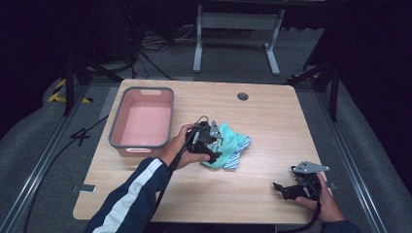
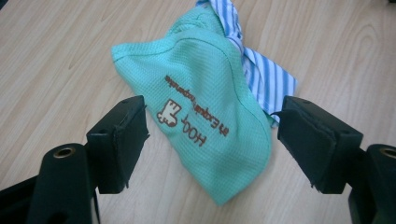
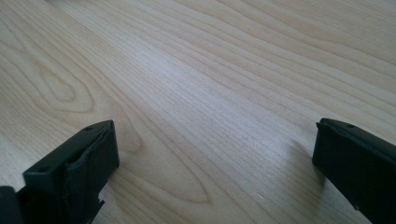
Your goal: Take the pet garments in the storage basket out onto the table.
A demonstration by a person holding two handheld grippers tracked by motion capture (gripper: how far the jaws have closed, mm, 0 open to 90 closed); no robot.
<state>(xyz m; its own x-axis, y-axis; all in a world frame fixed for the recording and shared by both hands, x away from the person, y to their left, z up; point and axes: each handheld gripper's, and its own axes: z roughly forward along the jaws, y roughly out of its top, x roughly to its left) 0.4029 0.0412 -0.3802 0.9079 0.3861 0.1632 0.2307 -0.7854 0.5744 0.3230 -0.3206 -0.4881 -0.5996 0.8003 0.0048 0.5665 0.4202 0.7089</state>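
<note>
While my left hand [image 1: 180, 145] reaches in from the lower left with its sleeve angled up across the table [image 1: 272, 126], I hold the left gripper [image 2: 212, 135] over the mint-green cloth [image 2: 205, 107], jaws spread wide with the cloth lying between them and neither pad pressing on it; a blue-striped cloth [image 2: 266, 77] sits just beyond, touching the green one. My right gripper [image 3: 215, 154] rests low near the table's near edge, jaws spread over bare wood. Off to the far side of the left jaw, the pink tub [image 1: 115, 124] stands with nothing visible inside.
</note>
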